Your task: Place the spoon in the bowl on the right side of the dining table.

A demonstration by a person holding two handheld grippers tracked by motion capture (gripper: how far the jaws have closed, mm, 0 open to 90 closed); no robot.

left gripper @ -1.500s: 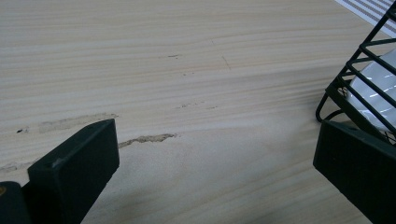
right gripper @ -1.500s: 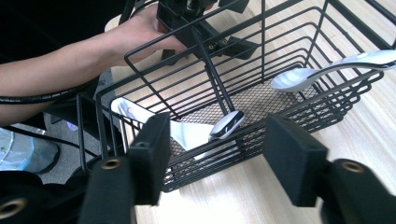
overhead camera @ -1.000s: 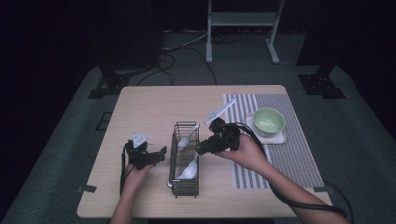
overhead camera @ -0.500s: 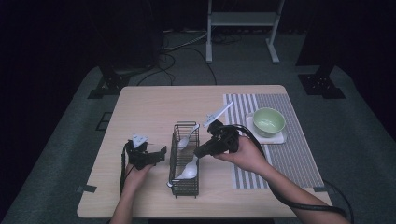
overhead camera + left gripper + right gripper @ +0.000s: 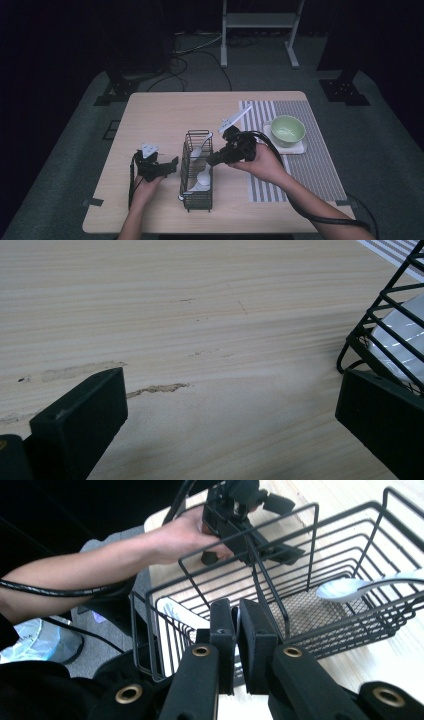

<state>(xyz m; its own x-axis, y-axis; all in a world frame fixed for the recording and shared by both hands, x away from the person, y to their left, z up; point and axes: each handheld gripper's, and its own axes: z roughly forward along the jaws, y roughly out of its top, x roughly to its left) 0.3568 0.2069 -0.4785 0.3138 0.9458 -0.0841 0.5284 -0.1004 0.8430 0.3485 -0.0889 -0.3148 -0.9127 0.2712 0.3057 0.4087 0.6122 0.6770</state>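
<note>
We find the right tongs (image 5: 212, 161) at the wire basket (image 5: 196, 200), their jaws just closed on a white spoon's handle (image 5: 237, 630). The spoon (image 5: 202, 177) lies lengthwise in the basket, its bowl toward the person. The left tongs (image 5: 170, 163), wide open and empty, rest on the desk (image 5: 165, 115) just left of it.

The right gripper (image 5: 236, 625) has just closed its jaws over the wire basket (image 5: 196, 170), seemingly on the handle of a white spoon (image 5: 202, 176), though it is barely visible there.
</note>
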